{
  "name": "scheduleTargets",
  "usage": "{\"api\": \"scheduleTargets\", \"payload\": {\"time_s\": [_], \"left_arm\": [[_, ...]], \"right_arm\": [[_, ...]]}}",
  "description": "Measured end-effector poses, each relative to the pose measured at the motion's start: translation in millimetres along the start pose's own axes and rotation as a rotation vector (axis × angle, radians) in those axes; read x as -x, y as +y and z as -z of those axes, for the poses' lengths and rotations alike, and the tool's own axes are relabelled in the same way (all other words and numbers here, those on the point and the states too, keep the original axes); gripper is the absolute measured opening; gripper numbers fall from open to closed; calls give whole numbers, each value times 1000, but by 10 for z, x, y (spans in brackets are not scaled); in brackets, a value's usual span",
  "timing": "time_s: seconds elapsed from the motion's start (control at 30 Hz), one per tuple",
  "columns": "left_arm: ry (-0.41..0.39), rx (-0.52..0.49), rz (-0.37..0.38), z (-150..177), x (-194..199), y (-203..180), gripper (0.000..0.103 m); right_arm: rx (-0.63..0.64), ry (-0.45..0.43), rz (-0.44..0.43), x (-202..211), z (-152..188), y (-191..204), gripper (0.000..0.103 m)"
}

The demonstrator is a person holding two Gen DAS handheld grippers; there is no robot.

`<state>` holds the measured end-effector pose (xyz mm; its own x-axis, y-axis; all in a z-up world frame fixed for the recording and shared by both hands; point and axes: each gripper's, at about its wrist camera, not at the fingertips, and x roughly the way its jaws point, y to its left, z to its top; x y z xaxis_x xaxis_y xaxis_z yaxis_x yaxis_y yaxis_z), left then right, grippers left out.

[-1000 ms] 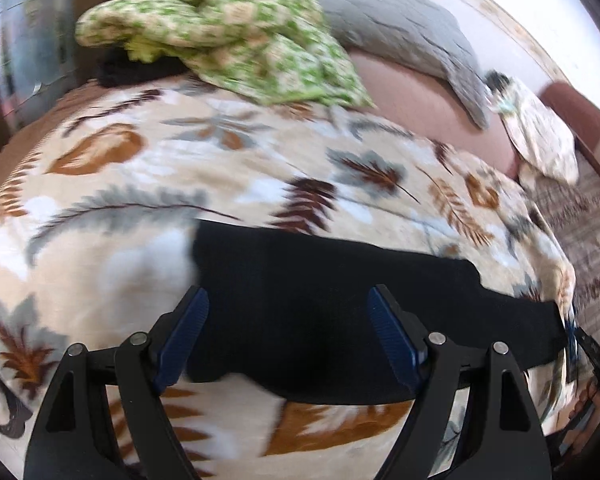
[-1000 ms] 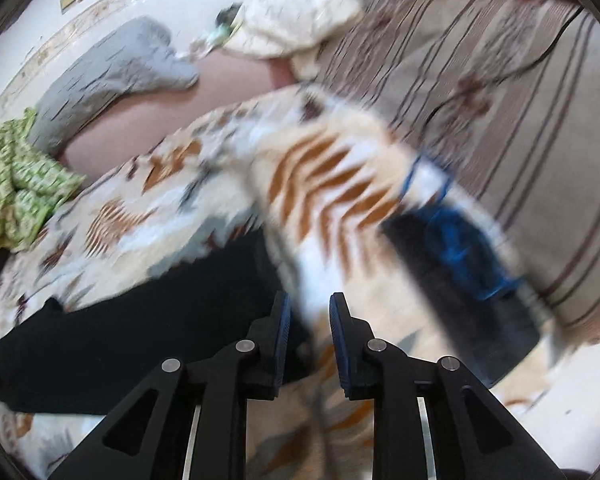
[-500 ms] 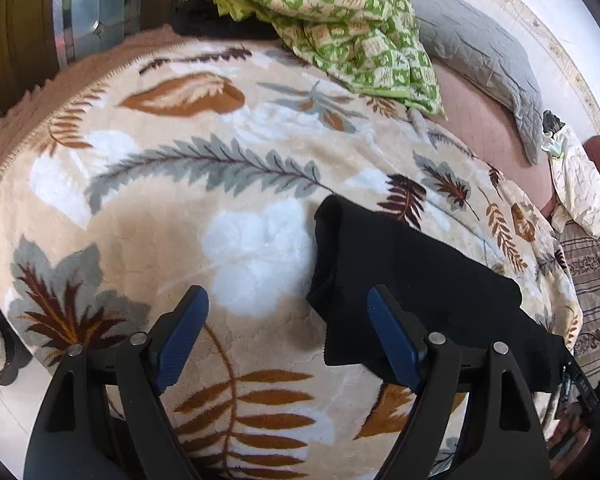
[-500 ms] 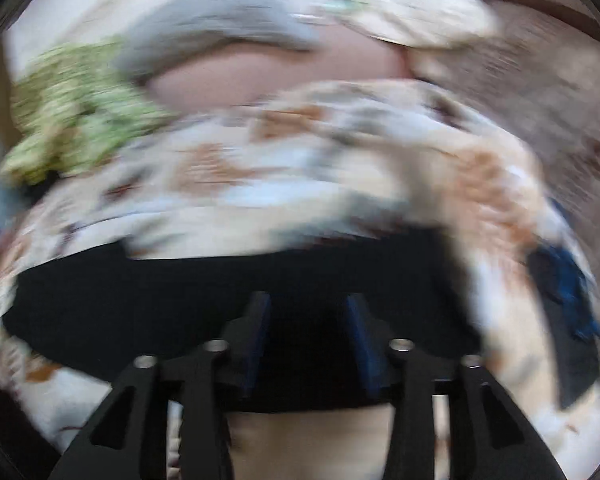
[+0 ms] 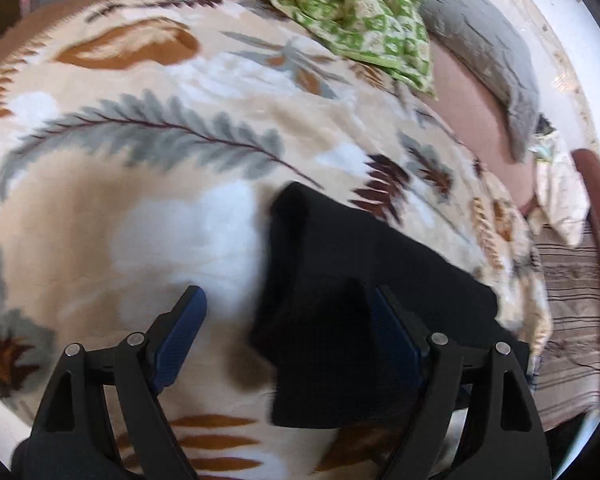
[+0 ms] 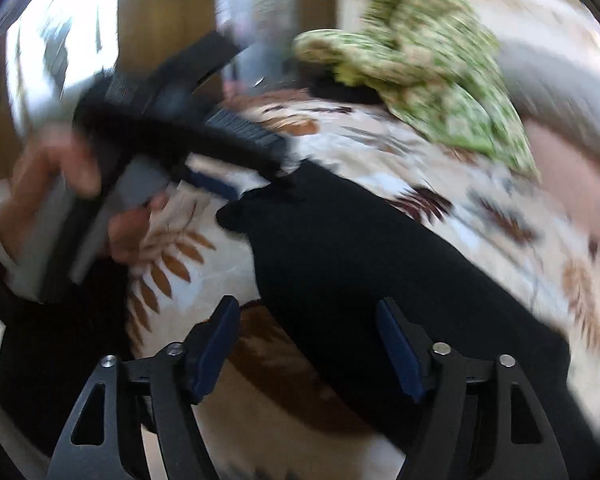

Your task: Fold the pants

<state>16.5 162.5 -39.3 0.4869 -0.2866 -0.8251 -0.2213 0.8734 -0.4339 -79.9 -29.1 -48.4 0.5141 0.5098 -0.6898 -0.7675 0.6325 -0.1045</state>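
Left wrist view: my left gripper (image 5: 288,332) stands wide and empty over the near end of the black pants (image 5: 364,280), which lie on the leaf-print blanket (image 5: 140,216).

Right wrist view: my right gripper (image 6: 306,344) has just been opening and holds nothing, the pants' edge (image 6: 340,248) lying loose beneath. I should pinch both end corners evenly before lifting.

blanket (image 5: 148,216) bare from 9 to 12 o'clock; green cloth (image 5: 364,20) heaped at 1, black pants (image 5: 364,280) blocking 4.
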Motion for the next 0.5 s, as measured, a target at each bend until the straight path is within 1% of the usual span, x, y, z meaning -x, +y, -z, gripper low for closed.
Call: {"api": "scheduleTargets", "payload": {"time_s": [0.03,0.1,0.13,0.17,0.23,0.27,0.3,0.33,0.4,0.43,0.47,0.5], "left_arm": [[12,7,33,-12,-10,-13,84],[24,11,74,-37,-2,-43,84],[21,11,83,-49,14,-56,84],[14,11,88,-72,36,-70,84],[-22,14,91,-109,151,-67,84],[-54,15,88,-130,243,-56,84],[-72,14,81,-149,292,-45,84],[-99,8,61,-166,367,-30,84],[-134,-13,10,-192,456,-12,84],[-147,-30,-18,-192,492,-5,84],[-153,-43,-36,-189,507,6,84],[-155,-59,-55,-175,517,21,84]], "right_arm": [[77,10,58,-96,22,101,73],[206,14,202,-245,49,244,71],[228,13,228,-281,32,251,70],[224,5,227,-300,8,222,70],[155,-26,195,-299,-101,100,66],[106,-44,174,-266,-155,18,66],[27,-70,143,-195,-205,-105,67],[-64,-96,120,-128,-238,-247,67],[-197,-122,95,-63,-290,-448,69],[-264,-121,83,-47,-286,-553,70],[-295,-108,55,-68,-319,-622,70],[-320,-94,1,-58,-322,-647,70]]}}
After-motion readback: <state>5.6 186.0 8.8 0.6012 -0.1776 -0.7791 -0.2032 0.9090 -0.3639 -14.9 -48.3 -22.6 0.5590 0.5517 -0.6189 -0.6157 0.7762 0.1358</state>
